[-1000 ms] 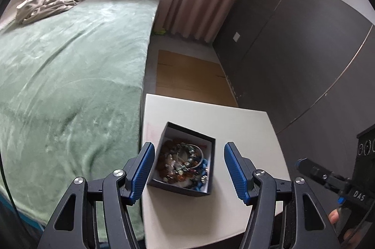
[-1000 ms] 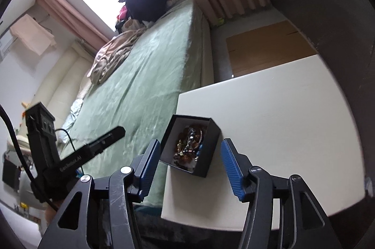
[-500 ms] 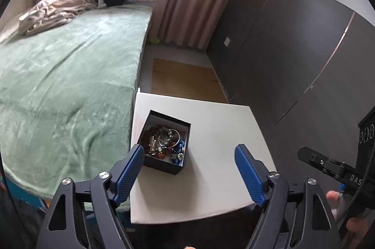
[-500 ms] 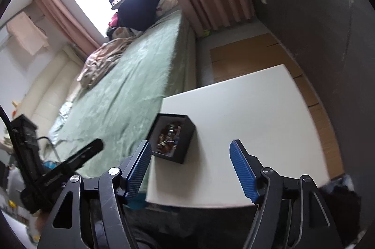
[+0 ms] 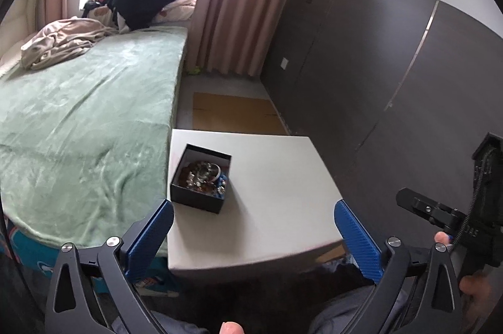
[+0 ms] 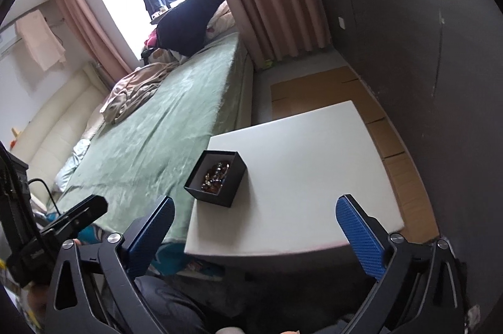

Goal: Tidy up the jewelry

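Observation:
A small black open box [image 5: 201,179] holding a tangle of beaded jewelry [image 5: 202,175] sits near the left edge of a white table [image 5: 276,195]. It also shows in the right wrist view [image 6: 216,178]. My left gripper [image 5: 254,239] is open and empty, held back from the table's near edge. My right gripper [image 6: 256,235] is open and empty too, also back from the near edge, with the box ahead and to its left.
A bed with a green cover [image 5: 78,120] runs along the table's left side. A dark panelled wall [image 5: 377,76] stands on the right. Cardboard [image 5: 232,114] lies on the floor beyond the table, before pink curtains [image 5: 239,3].
Both grippers have pulled back and up away from the box, which now looks smaller and farther. Both sets of jaws have opened wider.

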The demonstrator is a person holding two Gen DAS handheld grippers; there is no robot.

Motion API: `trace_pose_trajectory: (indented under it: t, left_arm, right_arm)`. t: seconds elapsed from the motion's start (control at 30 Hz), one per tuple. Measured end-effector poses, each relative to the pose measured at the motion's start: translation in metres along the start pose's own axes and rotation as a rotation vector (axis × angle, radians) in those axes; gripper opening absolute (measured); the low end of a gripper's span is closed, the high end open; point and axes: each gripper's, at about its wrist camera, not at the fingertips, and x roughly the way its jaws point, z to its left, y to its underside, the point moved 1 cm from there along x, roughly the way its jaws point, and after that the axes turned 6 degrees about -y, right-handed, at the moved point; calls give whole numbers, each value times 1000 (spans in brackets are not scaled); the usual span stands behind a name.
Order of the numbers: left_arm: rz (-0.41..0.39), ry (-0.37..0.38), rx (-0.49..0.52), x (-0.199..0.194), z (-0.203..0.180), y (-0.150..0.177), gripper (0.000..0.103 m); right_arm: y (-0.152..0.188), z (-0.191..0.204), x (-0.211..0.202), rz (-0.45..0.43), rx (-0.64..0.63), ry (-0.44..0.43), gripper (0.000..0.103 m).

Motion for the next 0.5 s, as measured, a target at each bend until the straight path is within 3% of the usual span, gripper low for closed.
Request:
trace_pose_trajectory:
  t: [0.17,0.5]
  left_arm:
    - [-37,-18,49,-19,-8,9,102]
    - [-78,-41,114,-36,-17,25,102]
  right_arm:
    - [15,-5,-21,-41,3,11,103]
    - [44,-1,-45,-40,-34,15,103]
